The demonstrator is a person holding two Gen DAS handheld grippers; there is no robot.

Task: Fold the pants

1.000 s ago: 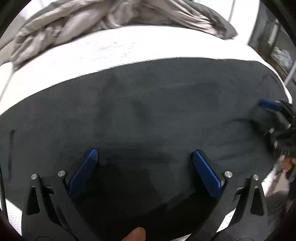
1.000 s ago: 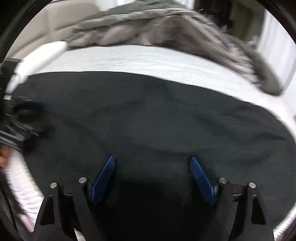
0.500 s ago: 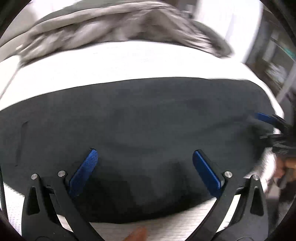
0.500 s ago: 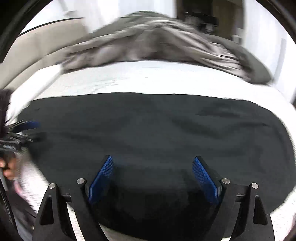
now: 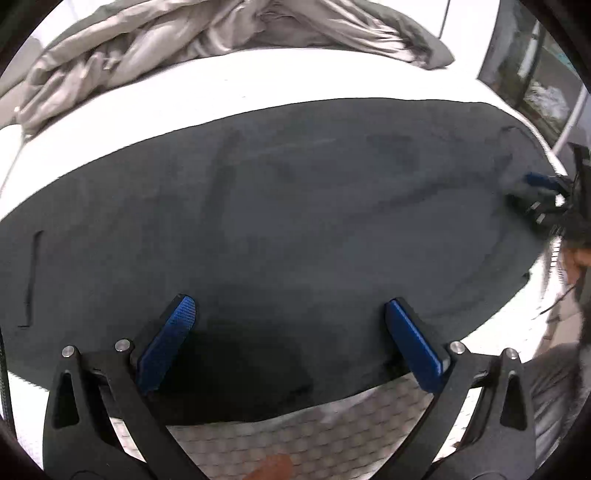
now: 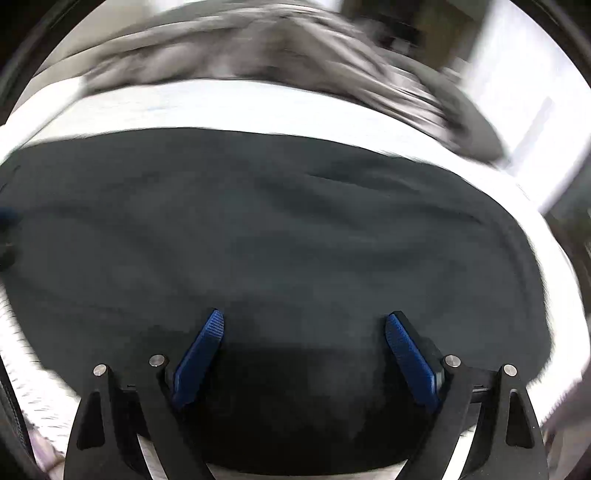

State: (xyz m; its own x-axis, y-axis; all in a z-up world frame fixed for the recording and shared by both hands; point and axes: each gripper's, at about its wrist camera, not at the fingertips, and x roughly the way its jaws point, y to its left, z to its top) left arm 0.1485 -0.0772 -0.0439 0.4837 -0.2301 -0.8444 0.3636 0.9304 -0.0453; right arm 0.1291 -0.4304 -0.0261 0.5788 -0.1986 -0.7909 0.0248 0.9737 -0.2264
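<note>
Lying flat across the white bed (image 5: 229,85), the dark pants (image 5: 295,229) stretch from side to side. Left claw (image 5: 288,325) hangs over their near edge, blue fingers (image 5: 168,343) wide apart, gripping nothing. Right claw (image 6: 304,343) hovers likewise, spread wide and empty. Behind, a grey blanket (image 5: 207,33) lies rumpled.

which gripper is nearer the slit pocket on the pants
Left. The slit pocket lies just left of the open left gripper on the dark pants. The right gripper is at the far right end.
</note>
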